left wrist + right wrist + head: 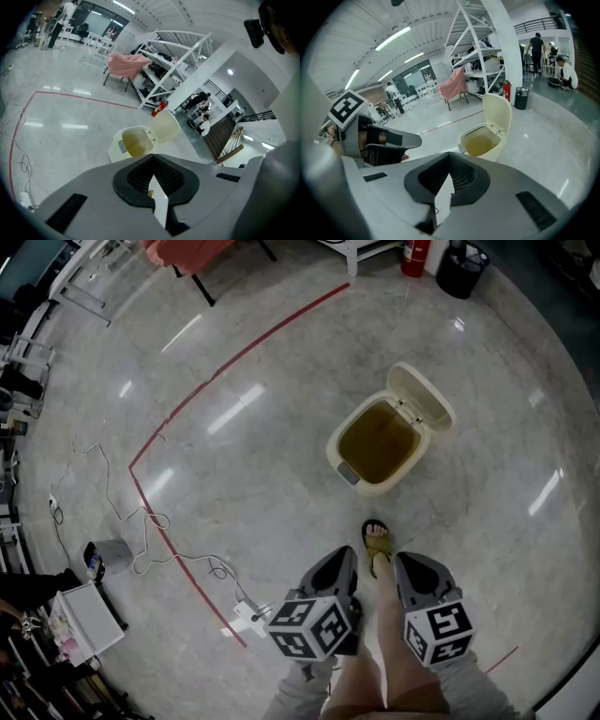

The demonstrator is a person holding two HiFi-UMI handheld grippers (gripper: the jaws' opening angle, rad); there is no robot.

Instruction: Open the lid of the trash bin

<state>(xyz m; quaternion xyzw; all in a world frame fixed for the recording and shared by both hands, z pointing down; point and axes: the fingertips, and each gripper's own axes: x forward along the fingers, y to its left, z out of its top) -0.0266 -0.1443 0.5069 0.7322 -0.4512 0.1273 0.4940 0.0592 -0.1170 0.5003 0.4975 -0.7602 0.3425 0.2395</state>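
Observation:
The cream trash bin (349,448) stands on the polished floor with its lid (422,395) swung up and back, showing a yellowish liner inside. Both grippers hang close to my legs, well short of the bin. My left gripper (339,561) and right gripper (410,563) are shut with nothing between the jaws. In the left gripper view the bin (117,146) and its raised lid (164,126) lie beyond the closed left gripper (152,157). The right gripper view shows the bin (487,151), its lid (497,110) upright, and the closed right gripper (450,153).
My sandalled foot (377,542) rests between the grippers and the bin. A red tape line (178,409) crosses the floor, with loose cables (141,521) and a white box (89,620) at left. A fire extinguisher (414,257) and black bucket (464,268) stand far off.

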